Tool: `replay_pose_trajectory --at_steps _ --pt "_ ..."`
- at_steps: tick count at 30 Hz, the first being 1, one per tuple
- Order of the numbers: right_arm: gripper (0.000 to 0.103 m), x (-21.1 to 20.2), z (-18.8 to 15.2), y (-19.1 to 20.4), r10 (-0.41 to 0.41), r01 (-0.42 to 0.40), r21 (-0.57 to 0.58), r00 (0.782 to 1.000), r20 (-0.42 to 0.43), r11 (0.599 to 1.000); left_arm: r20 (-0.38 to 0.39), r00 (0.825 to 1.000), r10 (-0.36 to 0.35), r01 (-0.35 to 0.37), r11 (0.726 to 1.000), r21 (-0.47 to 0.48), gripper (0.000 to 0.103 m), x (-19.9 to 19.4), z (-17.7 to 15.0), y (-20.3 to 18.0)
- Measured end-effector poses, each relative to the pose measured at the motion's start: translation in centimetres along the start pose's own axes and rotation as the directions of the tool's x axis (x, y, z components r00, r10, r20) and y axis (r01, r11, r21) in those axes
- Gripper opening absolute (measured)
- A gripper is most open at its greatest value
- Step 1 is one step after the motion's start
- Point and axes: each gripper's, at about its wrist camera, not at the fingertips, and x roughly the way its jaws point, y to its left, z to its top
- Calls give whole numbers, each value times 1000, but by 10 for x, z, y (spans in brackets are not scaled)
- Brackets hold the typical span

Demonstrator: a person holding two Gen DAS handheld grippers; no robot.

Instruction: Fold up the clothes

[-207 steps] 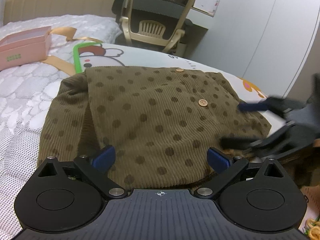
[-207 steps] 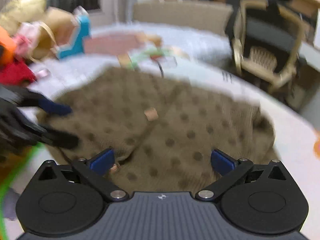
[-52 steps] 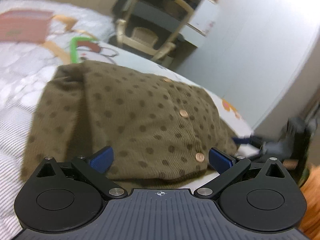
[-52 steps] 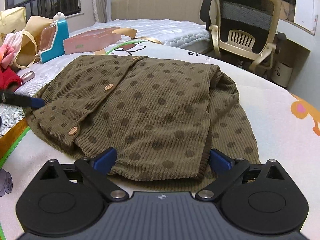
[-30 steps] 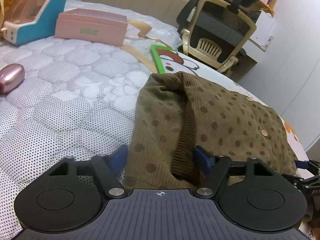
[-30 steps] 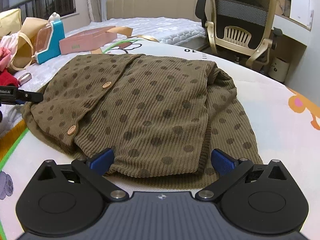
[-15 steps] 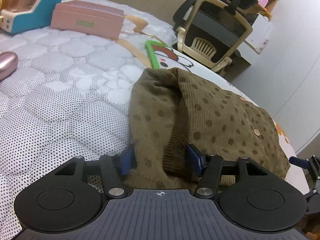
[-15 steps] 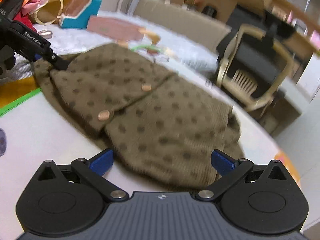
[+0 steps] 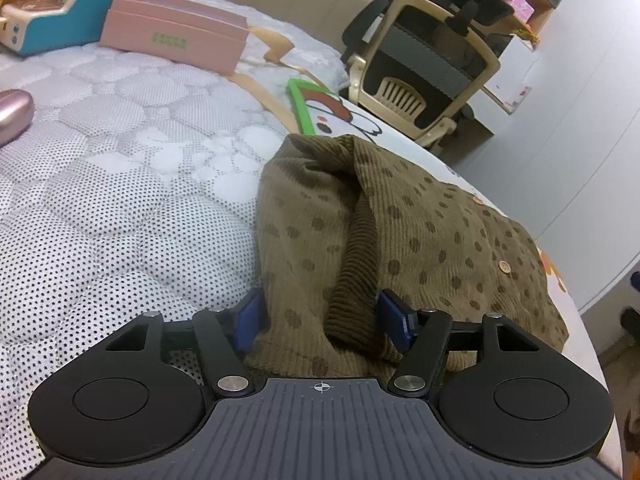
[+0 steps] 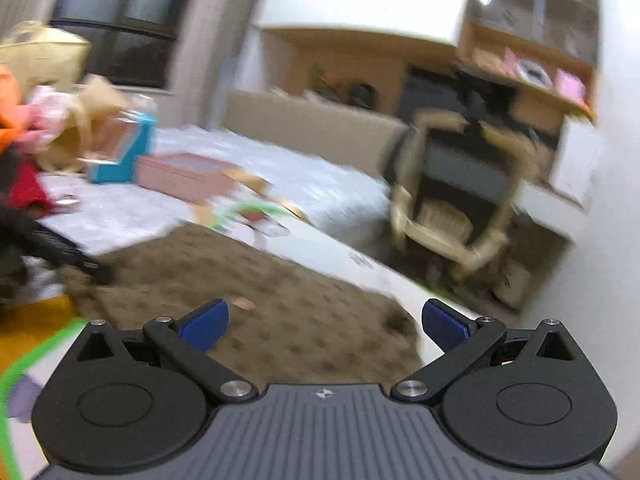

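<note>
Bed surface: white quilted mattress cover with a black dot pattern point(image 9: 120, 208), occupying the left half of the left wrist view; it bears all items listed below.
Play mat: white cartoon-printed mat with a green border point(image 9: 316, 112), lying beside the quilted cover and partly under the garment.
Garment: olive-brown ribbed corduroy cardigan with darker polka dots and small round tan buttons point(image 9: 432, 240), lying folded on the mat, its left edge over the quilted cover. A thick ribbed fold runs from the raised top corner down to the near edge. In the right wrist view it point(image 10: 280, 308) lies just ahead of and below the fingers; that view is motion-blurred.
Office chair: cream-framed chair with a dark mesh back point(image 9: 432, 64), standing off the bed, beyond the garment.
Pink box: long flat pink box with a small green label point(image 9: 176, 40), on the quilted cover, well apart from the garment.
Blue item: teal-sided case point(image 9: 60, 20), just left of the pink box, partly out of frame.
Left gripper point(image 9: 322, 314): blue-padded fingers narrowed about the near edge of the cardigan; the bunched cloth fills the gap and both pads press against it.
Right gripper point(image 10: 324, 320): blue-padded fingers spread wide, nothing between them, raised over the cardigan.
</note>
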Motion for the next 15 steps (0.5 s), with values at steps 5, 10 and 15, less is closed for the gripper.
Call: replay_pose_trajectory --at_steps 5,10,15 --pt "103 61 -34 -20 -115 123 6 950 -291 992 4 1000 4 -4 1000 -2 71 -2 -2 -2" --pt "103 55 -38 -25 -127 134 4 949 -289 991 56 998 26 -27 1000 16 89 -22 -4 -9" --pt "103 43 -12 -4 -22 21 -11 981 -194 1000 51 993 102 -104 994 23 64 -18 1 -3"
